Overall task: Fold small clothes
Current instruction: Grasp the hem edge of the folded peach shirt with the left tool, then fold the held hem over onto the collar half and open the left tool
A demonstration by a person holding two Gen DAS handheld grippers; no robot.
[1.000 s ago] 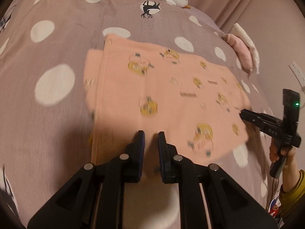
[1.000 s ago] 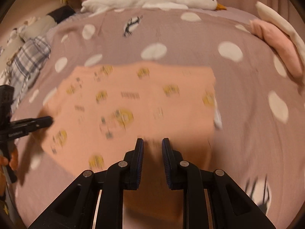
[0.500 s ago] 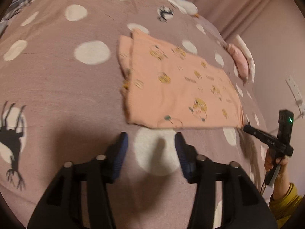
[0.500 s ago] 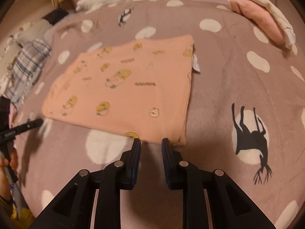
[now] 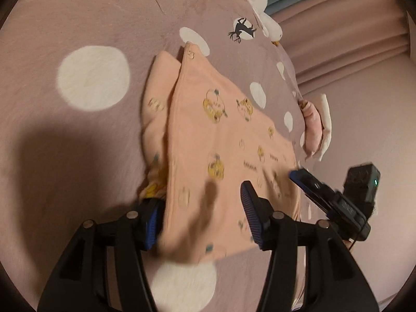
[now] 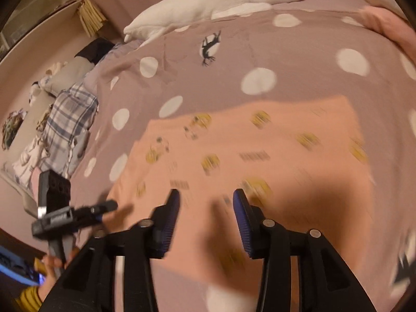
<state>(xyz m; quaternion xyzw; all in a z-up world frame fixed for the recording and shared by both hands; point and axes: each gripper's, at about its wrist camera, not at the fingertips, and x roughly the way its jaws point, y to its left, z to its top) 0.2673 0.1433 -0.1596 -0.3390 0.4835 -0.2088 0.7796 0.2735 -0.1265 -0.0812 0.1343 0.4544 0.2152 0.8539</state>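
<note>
Left wrist view showed my left gripper [image 5: 200, 213] opening, unclenched, straddling the peach garment's [image 5: 228, 140] near edge. My right gripper [image 6: 205, 218] was opening too, holding nothing; next I judged both must pinch that edge.

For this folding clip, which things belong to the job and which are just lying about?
Job: peach garment; left tongs, jaws opening over it; right tongs, jaws opening over it.

Lying about: goose plush; plaid cloth; pink bundle; dotted bedspread.

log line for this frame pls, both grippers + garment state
left gripper: opening, nothing gripped | right gripper: opening, nothing gripped | peach printed cotton garment: folded, flat on mauve white-dotted bedspread | step: repositioning over near edge
</note>
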